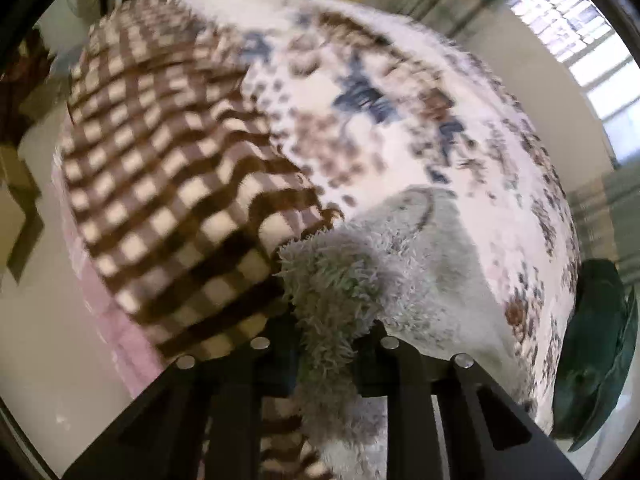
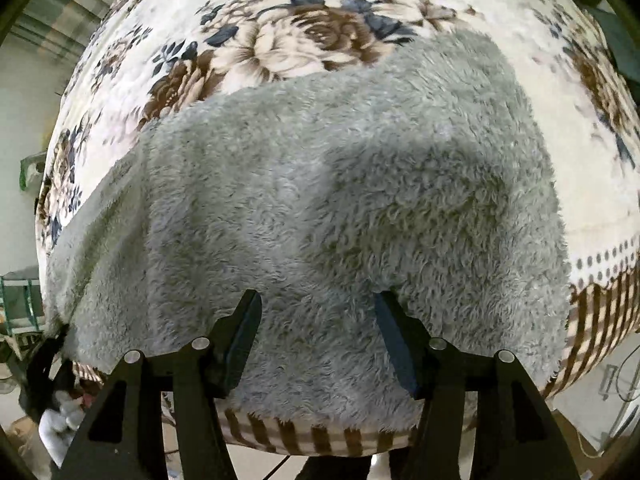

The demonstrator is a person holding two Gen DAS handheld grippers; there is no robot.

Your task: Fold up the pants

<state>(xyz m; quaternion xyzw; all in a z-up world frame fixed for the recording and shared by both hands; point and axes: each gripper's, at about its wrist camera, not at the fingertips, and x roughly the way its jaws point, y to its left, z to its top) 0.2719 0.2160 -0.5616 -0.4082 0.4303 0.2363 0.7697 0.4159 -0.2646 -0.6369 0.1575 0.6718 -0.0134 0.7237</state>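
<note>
**Left gripper pinches the pants' edge; right gripper spread above the fleece**

The left gripper has its jaws drawn close together on a bunched tuft of the grey pants. The shaggy fabric is squeezed between the two black fingers and spills down past them toward the camera. From the pinch the cloth rises in a gathered ridge and then flattens out toward the right.

The right gripper points steeply down at the pants, its jaws standing partly apart. The two dark, wedge-shaped fingertips sit over the long pile near the garment's near edge; whether they touch the fibres I cannot tell, and nothing is pinched between them.

The pants are a thick, long-pile fleece, pale grey-green, matted and curly in texture. In the right wrist view they lie spread as a broad rounded sheet over the near side of the bed, reaching almost to its near edge, with a soft shadow across the middle.

Under them is a plush blanket: cream ground with large brown roses and dark blue leaves, bordered by a row of dots and then a brown-and-cream check band that runs along the bed's edge. A pink layer shows beneath the check border in the left wrist view, which is blurred. A dark green object sits beside the bed's right edge.
</note>
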